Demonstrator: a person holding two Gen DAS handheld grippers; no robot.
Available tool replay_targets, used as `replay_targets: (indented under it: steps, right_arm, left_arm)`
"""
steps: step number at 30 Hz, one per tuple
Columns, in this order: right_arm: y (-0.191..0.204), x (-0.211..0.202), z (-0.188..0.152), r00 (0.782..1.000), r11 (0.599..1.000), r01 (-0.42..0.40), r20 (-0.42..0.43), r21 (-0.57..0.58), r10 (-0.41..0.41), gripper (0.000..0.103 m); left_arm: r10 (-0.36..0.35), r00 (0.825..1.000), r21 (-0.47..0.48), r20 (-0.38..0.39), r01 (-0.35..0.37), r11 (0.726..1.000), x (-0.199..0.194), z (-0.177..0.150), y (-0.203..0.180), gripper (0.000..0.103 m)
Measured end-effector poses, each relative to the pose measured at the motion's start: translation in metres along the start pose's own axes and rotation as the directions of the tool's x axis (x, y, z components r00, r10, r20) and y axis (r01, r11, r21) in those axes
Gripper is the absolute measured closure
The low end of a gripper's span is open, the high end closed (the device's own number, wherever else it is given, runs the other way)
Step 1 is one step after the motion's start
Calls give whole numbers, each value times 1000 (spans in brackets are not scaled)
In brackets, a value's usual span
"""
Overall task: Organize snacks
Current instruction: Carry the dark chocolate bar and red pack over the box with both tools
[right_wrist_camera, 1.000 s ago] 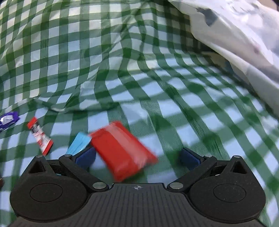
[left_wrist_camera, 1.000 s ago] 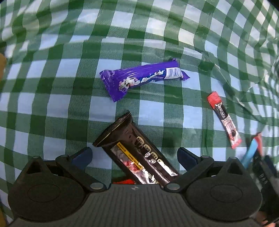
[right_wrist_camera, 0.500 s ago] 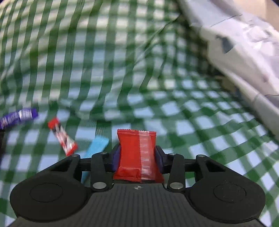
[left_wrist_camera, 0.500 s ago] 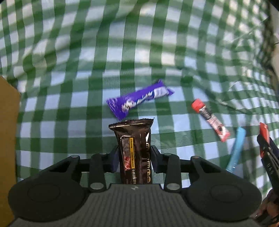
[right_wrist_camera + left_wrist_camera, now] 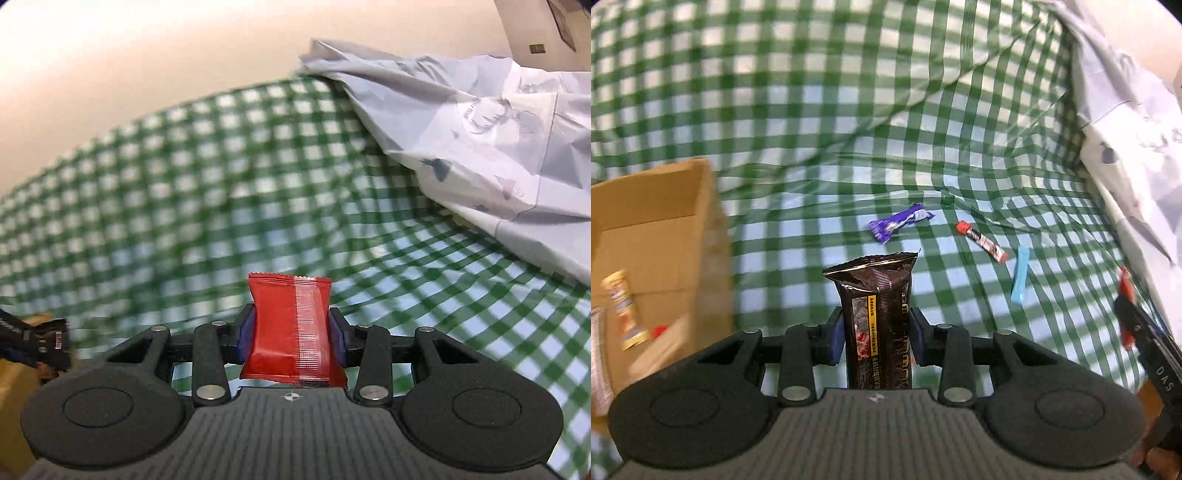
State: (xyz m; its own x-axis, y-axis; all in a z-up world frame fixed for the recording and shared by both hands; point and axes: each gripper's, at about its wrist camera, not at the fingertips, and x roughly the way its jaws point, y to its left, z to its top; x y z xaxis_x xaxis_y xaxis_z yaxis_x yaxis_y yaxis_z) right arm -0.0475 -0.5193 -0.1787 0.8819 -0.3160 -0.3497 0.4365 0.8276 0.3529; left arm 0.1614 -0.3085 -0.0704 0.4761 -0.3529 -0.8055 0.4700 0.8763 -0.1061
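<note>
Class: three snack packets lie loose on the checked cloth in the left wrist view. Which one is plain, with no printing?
The light blue stick, rightmost; the purple bar and red-tipped stick carry printing.

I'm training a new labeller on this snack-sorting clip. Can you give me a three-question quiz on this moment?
1. True or false: the left claw is shut on a dark brown snack pack.
2. What colour is the packet in the right claw? A) blue B) red C) purple
3. Fill in: the three loose snacks on the checked cloth are a purple bar, a red-and-black stick and a ____ stick.

Key: 1 true; 2 B; 3 light blue.
</note>
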Motion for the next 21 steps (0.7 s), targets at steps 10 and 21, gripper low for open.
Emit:
replay_targets:
  steps: [10, 21]
  right_arm:
    - [141, -128, -26, 958, 957, -285, -57, -51, 282, 60]
    - [249, -229, -55, 863, 852, -502, -149, -146, 483, 60]
  left_arm:
    - [49, 997, -70, 59, -45, 997, -162, -101, 70, 64]
    - [122, 983, -176, 139, -97, 980, -271, -202, 143, 64]
